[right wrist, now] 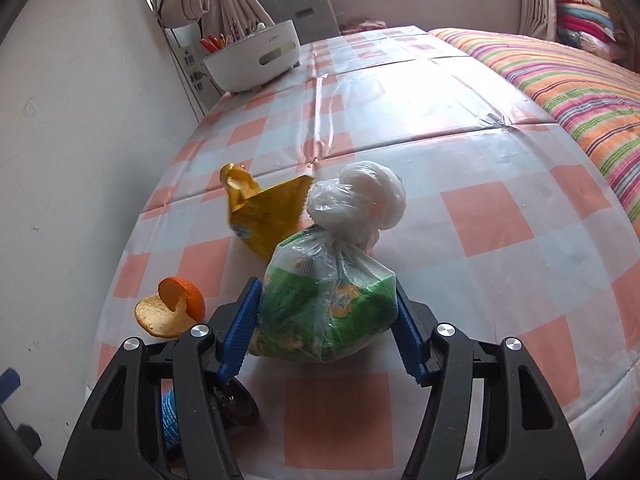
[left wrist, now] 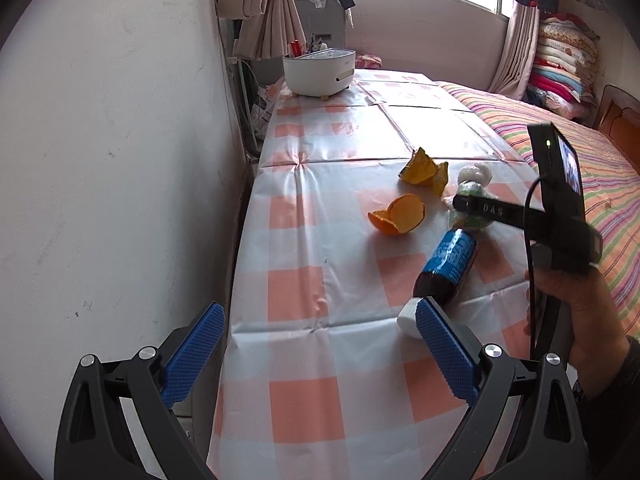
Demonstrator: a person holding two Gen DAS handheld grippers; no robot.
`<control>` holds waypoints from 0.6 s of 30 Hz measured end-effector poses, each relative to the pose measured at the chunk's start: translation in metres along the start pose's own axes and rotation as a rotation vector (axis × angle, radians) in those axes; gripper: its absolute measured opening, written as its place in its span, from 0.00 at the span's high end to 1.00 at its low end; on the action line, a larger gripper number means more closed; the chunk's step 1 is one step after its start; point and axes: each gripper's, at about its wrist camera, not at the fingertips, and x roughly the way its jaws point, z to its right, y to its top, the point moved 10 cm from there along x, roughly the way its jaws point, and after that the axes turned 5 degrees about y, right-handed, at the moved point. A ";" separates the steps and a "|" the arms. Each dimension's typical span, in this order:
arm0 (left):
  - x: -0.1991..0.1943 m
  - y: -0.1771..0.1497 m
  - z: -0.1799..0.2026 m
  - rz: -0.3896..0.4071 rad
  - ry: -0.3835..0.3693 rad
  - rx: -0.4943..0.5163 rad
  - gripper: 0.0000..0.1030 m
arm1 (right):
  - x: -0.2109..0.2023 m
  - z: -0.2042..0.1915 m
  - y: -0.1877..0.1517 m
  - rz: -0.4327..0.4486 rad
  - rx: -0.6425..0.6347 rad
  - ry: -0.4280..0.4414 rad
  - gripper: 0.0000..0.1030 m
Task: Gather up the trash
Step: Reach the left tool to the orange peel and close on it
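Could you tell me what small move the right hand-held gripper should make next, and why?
Probably close the right hand-held gripper on the tied bag. Its blue pads already flank the green-filled bag, one at each side, though whether they press it yet is unclear. The bag lies on the tablecloth, with the orange peel and yellow wrapper clear of the jaws.

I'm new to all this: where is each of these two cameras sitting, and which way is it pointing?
Left wrist: sits on the left gripper, looking along the checked table toward the window; its open jaws show, plus the person's right hand holding the other tool.
Right wrist: sits on the right gripper, low over the table, its jaws around a tied plastic bag.
Both show the orange peel, yellow wrapper, dark bottle and white container.
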 end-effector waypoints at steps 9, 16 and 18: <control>0.039 0.023 0.030 -0.077 -0.132 0.034 0.09 | -0.078 -0.001 -0.018 0.181 0.092 0.131 0.46; 0.079 0.038 0.062 -0.196 -0.253 -0.027 0.09 | -0.130 -0.004 -0.039 0.292 0.104 0.169 0.46; 0.087 0.042 0.067 -0.210 -0.259 -0.048 0.09 | -0.130 -0.003 -0.045 0.289 0.111 0.177 0.46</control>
